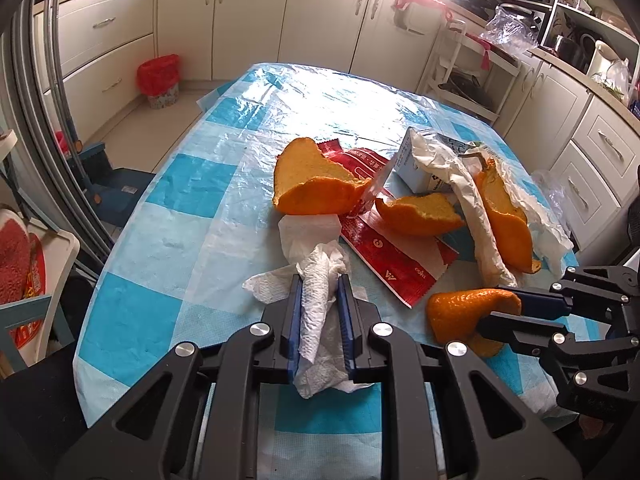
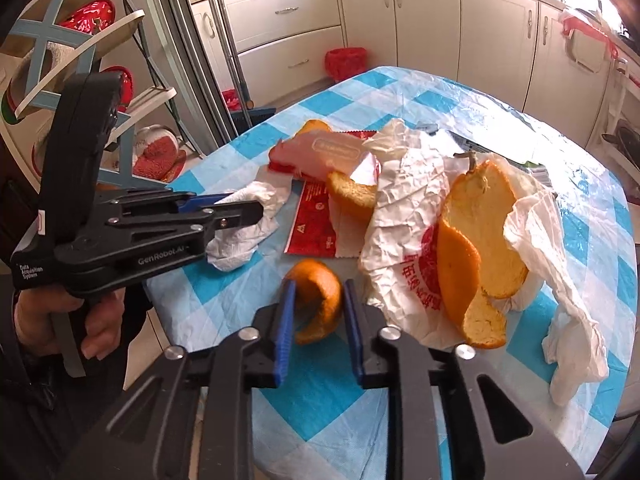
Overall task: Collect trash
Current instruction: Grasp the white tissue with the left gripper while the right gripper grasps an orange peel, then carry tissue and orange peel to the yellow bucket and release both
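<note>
A heap of trash lies on the blue-and-white checked table (image 1: 180,208): orange peels (image 1: 316,180), a red wrapper (image 1: 392,260), a small carton (image 1: 424,160) and crumpled white paper (image 2: 404,208). My left gripper (image 1: 320,284) is shut on a crumpled white paper towel (image 1: 320,312), which also shows in the right wrist view (image 2: 244,228). My right gripper (image 2: 320,288) is closed around a small curled orange peel (image 2: 318,300), seen too in the left wrist view (image 1: 460,312), at the table's near edge.
A red-lined trash bin (image 1: 158,80) stands on the floor by the white cabinets (image 1: 248,20) beyond the table. A broom and dustpan (image 1: 108,176) lean at the left. A chair with red cushions (image 2: 156,152) is beside the table.
</note>
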### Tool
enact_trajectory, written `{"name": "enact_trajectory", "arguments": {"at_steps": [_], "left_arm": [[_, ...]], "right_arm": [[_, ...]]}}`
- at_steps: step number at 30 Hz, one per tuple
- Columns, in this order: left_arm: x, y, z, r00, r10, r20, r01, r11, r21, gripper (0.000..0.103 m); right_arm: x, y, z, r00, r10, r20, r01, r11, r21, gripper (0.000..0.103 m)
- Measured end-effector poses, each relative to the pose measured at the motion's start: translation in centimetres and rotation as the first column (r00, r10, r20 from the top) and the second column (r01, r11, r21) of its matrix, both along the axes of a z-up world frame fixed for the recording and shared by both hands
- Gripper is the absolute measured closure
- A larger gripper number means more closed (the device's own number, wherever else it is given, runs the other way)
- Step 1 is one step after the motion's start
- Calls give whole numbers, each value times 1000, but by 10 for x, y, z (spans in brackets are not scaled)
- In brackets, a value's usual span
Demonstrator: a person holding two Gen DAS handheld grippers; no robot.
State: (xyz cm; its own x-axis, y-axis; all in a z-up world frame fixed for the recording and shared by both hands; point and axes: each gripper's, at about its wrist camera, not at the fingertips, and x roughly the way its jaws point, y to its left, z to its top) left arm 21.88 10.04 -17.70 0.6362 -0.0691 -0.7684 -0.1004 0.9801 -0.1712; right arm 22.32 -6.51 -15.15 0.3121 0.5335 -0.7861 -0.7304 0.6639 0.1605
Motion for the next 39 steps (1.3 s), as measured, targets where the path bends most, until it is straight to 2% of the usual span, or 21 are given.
{"name": "enact_trajectory", "arguments": {"at_steps": [3,11,16,20,29,39], "left_arm": [[0,0,0,1000,0,2,0,1000,2,88],[-3,-5,2,1000,-4,21,4,999,37,89],[-9,-17,4,998,-35,43,31,996,87,89],[-14,-24,8,998,-45,49,40,994,98,89],[-32,-39,51,987,-71,142,61,996,71,89],[-51,-82,95,962,-160,223,154,987,44,89]], "right_arm": [[-5,-1,3,1000,19,1,-19,1000,10,88],[-19,-18,18,1000,22,-9,-22,997,72,88],[-23,-35,23,999,-11,-30,14,995,101,88],[-24,-51,31,998,-57,-31,60,989,134,88],[-32,-87,49,984,-177,-3,174,965,197,88],[-39,-130,65,952,-306,30,287,919,272,88]]}}
